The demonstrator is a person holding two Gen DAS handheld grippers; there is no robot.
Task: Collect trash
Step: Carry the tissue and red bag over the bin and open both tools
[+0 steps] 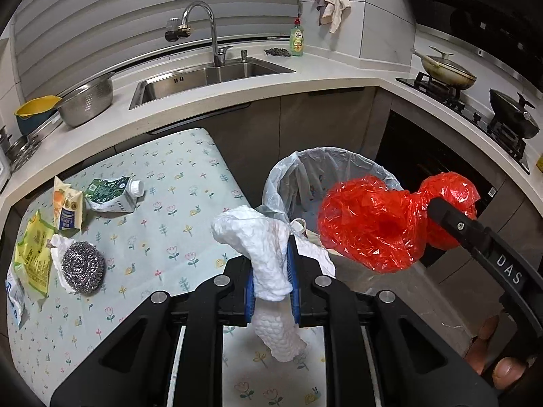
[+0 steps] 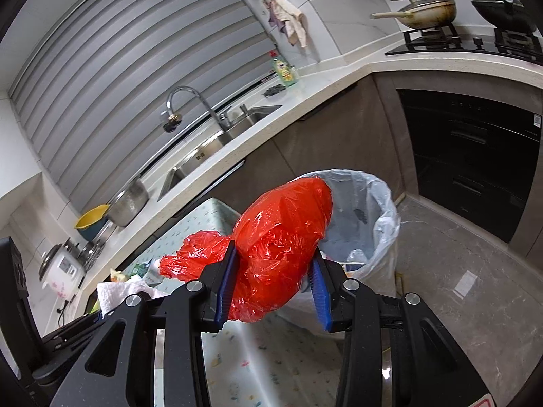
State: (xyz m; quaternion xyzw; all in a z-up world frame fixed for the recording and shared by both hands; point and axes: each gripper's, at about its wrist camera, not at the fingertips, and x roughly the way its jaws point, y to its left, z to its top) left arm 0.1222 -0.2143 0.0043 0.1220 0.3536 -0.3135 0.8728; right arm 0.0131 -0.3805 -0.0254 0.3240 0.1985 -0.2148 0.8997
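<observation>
My left gripper [image 1: 271, 271] is shut on a crumpled white paper towel [image 1: 261, 237] and holds it above the table's right edge, beside the bin. My right gripper [image 2: 275, 271] is shut on a crumpled red plastic bag [image 2: 281, 237], held just in front of the bin's rim; the bag also shows in the left wrist view [image 1: 373, 224]. The trash bin [image 1: 339, 166] has a clear liner and stands on the floor to the right of the table; it also shows in the right wrist view [image 2: 380, 210]. Some trash lies inside it.
On the flowered tablecloth [image 1: 169, 203] lie a crushed milk carton [image 1: 112, 193], yellow wrappers [image 1: 34, 251], a steel scourer [image 1: 83, 268] on a tissue and a blue-white wrapper [image 1: 13, 298]. Behind are the counter, sink [image 1: 210, 74], colander [image 1: 88, 98] and stove with pans [image 1: 475, 101].
</observation>
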